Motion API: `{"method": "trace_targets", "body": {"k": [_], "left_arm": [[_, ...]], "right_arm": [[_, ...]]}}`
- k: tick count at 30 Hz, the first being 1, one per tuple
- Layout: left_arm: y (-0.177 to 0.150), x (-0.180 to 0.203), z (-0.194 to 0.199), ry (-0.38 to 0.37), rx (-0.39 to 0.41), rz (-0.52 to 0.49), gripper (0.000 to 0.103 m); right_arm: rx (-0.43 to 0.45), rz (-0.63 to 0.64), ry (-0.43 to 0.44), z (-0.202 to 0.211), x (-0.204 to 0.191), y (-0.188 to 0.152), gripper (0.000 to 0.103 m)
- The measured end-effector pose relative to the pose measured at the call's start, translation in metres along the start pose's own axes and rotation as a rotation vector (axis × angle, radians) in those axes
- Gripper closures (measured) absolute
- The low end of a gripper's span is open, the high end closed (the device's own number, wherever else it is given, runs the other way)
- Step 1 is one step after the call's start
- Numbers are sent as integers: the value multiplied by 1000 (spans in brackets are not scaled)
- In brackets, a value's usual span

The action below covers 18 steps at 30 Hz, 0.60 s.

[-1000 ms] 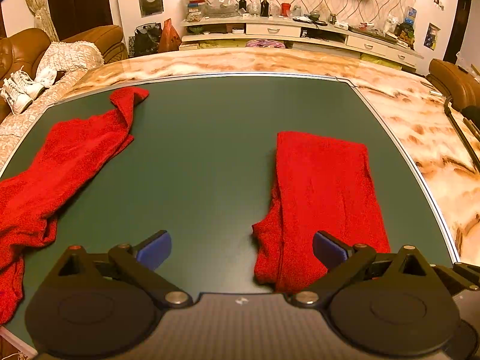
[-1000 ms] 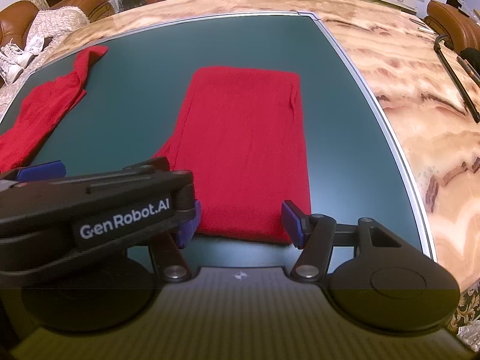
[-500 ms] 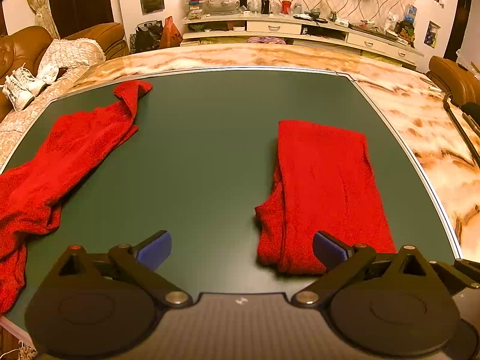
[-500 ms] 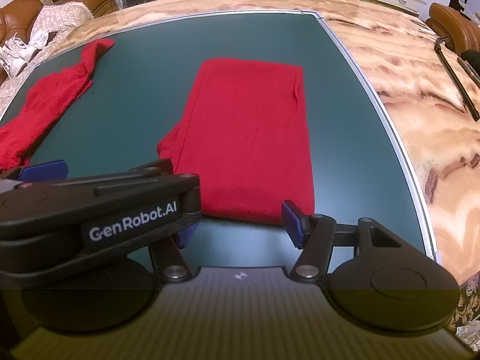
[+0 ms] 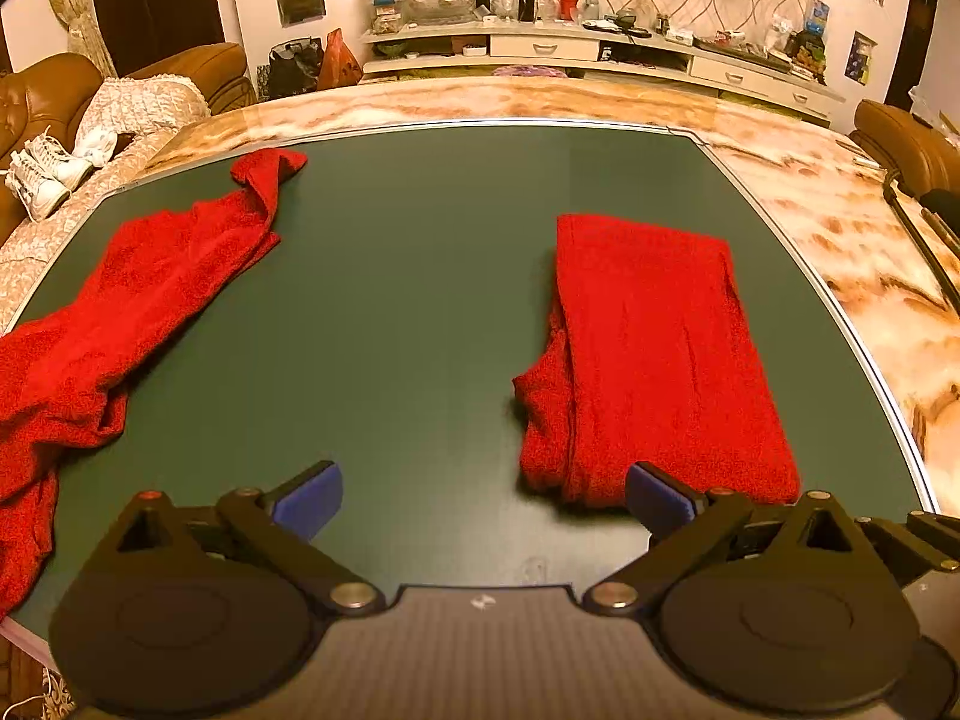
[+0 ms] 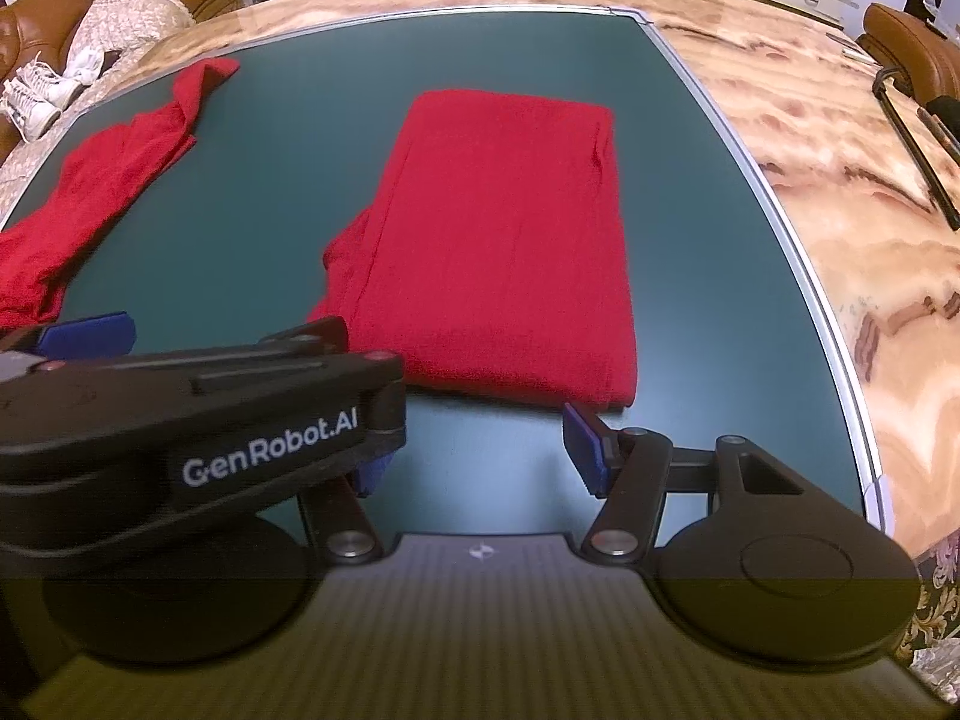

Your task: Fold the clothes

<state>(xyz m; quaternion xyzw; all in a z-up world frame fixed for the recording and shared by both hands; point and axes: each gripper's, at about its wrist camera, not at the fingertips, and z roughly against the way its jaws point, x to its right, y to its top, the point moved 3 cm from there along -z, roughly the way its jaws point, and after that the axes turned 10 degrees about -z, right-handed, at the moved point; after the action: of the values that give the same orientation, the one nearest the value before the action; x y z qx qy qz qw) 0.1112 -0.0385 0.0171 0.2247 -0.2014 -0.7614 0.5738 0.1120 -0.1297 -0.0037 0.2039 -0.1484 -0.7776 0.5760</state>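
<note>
Nearest the cameras, the left gripper [image 5: 483, 495] hangs over the green tabletop [image 5: 408, 300] with its blue-padded fingers [image 5: 309, 495] spread wide and nothing between them. Just beside it, the right gripper [image 6: 474, 456] also has its fingers [image 6: 585, 450] well apart and empty, above bare tabletop just short of the folded red garment [image 6: 504, 240], which lies flat toward the right edge. Farther left, well apart, a crumpled red garment [image 5: 120, 312] sprawls to the tabletop's rim. Beyond stands a brown sofa [image 5: 54, 96].
</note>
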Motion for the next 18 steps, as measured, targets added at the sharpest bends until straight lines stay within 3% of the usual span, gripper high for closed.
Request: {"method": "trace_targets", "body": {"k": [18], "left_arm": [[-20, 3, 1, -18, -21, -7, 0]], "right_arm": [[9, 1, -13, -4, 6, -18, 36]]}}
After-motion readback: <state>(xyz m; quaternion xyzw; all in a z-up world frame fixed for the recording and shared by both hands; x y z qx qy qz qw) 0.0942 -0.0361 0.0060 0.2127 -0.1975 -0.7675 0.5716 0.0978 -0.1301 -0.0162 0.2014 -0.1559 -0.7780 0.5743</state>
